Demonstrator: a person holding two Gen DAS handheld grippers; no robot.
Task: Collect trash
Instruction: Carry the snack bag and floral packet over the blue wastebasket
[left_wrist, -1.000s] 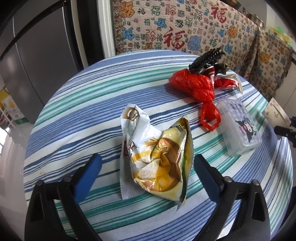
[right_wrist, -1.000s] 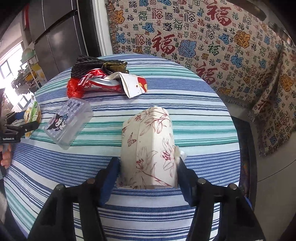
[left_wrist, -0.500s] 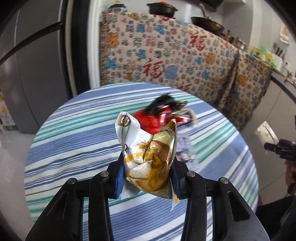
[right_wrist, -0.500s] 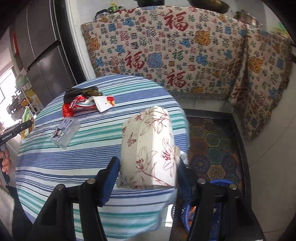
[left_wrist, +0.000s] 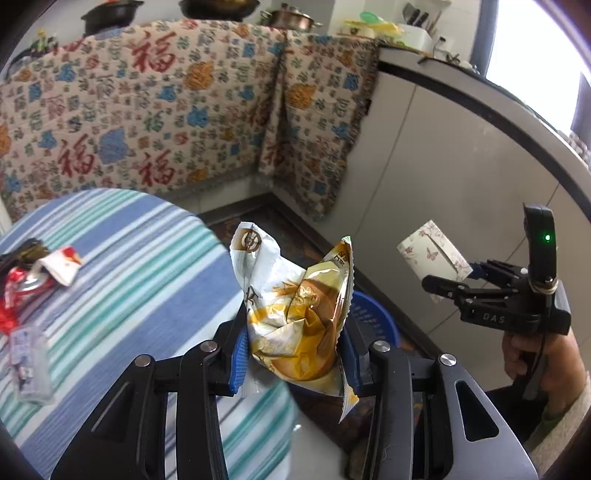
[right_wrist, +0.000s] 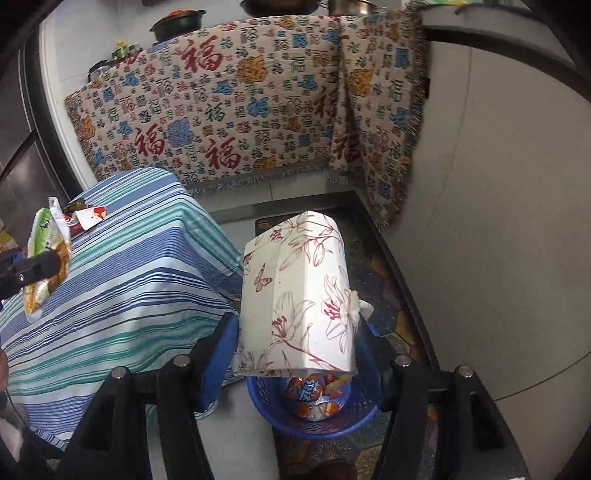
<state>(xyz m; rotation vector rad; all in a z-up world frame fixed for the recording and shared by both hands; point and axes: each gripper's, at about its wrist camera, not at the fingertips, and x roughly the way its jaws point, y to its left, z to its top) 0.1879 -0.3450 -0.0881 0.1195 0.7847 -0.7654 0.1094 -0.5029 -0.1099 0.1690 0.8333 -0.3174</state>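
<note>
My left gripper (left_wrist: 293, 354) is shut on a crumpled yellow and white snack bag (left_wrist: 295, 310), held in the air just past the striped table's edge (left_wrist: 207, 236). A blue plastic basket (left_wrist: 373, 317) on the floor shows behind the bag. My right gripper (right_wrist: 295, 354) is shut on a floral tissue box (right_wrist: 299, 291), which hangs directly above the blue basket (right_wrist: 314, 421). An orange and blue wrapper (right_wrist: 314, 397) lies inside that basket. The left wrist view shows the right gripper (left_wrist: 465, 273) and its tissue box (left_wrist: 432, 254) off to the right.
A red bag, a crushed can and a small carton (left_wrist: 59, 264) lie on the striped table, with a clear plastic box (left_wrist: 27, 362) nearer me. A patterned cloth (right_wrist: 229, 107) covers the counter behind. A white cabinet wall (right_wrist: 498, 221) stands to the right, and a patterned mat (right_wrist: 391, 288) lies under the basket.
The left gripper closed on the snack bag, lifted it and swung right off the table toward the basket. The right gripper carried the tissue box off the table to above the basket.
</note>
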